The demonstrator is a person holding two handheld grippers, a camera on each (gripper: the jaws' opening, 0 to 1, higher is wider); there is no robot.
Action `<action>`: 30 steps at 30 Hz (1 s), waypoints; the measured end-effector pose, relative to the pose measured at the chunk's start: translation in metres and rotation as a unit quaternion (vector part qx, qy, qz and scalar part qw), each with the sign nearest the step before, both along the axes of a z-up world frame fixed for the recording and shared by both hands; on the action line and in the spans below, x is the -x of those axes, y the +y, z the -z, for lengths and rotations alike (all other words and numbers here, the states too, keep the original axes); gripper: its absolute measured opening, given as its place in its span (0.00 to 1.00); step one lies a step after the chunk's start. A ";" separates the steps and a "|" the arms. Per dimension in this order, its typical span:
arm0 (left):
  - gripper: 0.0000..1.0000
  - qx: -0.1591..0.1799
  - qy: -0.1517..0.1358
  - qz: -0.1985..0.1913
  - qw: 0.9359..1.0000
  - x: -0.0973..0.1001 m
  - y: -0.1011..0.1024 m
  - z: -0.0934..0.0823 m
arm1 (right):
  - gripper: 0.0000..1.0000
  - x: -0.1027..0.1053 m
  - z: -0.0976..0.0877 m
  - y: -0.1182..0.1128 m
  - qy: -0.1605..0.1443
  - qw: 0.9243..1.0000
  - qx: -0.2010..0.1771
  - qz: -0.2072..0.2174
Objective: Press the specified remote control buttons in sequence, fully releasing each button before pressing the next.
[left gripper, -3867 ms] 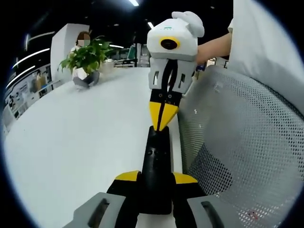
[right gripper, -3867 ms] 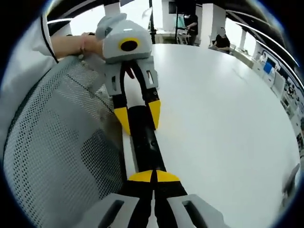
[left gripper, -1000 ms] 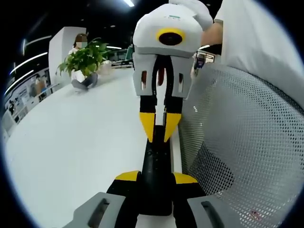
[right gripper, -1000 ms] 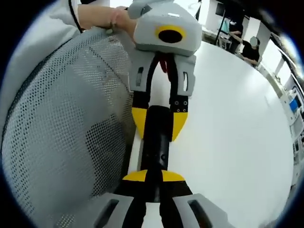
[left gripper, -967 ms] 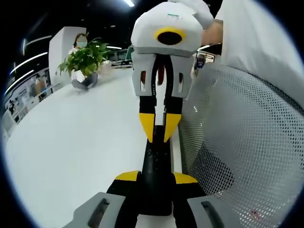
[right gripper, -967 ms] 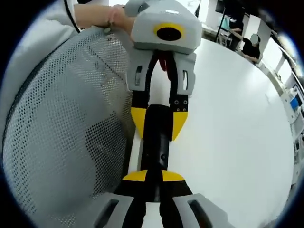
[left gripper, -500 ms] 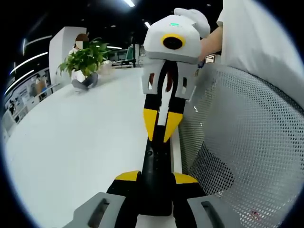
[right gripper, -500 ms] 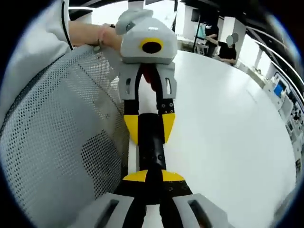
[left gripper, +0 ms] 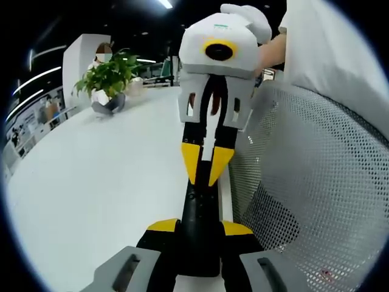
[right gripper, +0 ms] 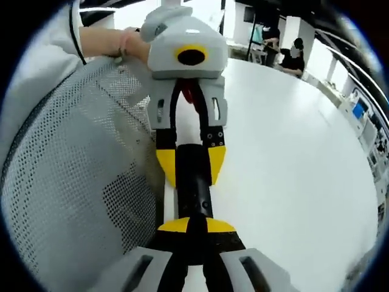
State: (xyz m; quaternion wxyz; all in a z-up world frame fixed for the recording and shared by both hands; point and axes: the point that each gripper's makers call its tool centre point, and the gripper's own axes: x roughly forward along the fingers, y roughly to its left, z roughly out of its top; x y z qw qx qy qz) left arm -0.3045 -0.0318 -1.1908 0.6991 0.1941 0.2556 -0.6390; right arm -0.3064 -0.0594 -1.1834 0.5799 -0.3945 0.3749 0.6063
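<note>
A broad white table [left gripper: 103, 176] stretched ahead of the jaws. A black remote control [left gripper: 199, 213] lay lengthwise along its near edge, running between both pairs of jaws. In the left gripper view, a potted green plant [left gripper: 109, 82] stood well beyond the jaws, up and to their left, near the table's far side.

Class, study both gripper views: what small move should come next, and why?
Probably lower the right gripper straight onto the slim black remote control: its nearly shut yellow tips sit just over the button face, while the left gripper clamps the remote's end above the white table.
</note>
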 end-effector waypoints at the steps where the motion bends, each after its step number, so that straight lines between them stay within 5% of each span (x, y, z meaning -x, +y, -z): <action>1: 0.24 0.000 0.000 0.000 1.000 0.000 0.000 0.000 | 0.04 0.000 0.000 0.000 -0.001 1.000 0.007 -0.002; 3: 0.24 0.000 0.000 -0.001 1.000 0.000 0.000 0.000 | 0.04 0.000 0.001 0.001 -0.004 1.000 0.027 -0.006; 7: 0.24 0.000 0.000 0.000 1.000 0.000 0.000 0.000 | 0.04 0.000 0.002 -0.001 0.002 1.000 0.007 0.013; 13: 0.24 -0.001 -0.002 -0.001 1.000 0.000 0.000 0.000 | 0.04 0.001 -0.003 -0.001 -0.025 0.994 -0.101 0.032; 16: 0.24 -0.002 -0.003 0.000 1.000 0.000 0.000 0.000 | 0.02 0.003 -0.002 -0.001 -0.031 0.992 -0.119 0.029; 24: 0.24 -0.001 -0.003 0.000 1.000 0.000 0.000 0.000 | 0.00 0.004 -0.001 0.004 -0.052 0.995 -0.081 -0.011; 30: 0.24 -0.002 -0.003 0.002 1.000 0.000 0.000 0.000 | 0.00 0.002 0.000 0.006 -0.022 0.999 -0.027 -0.013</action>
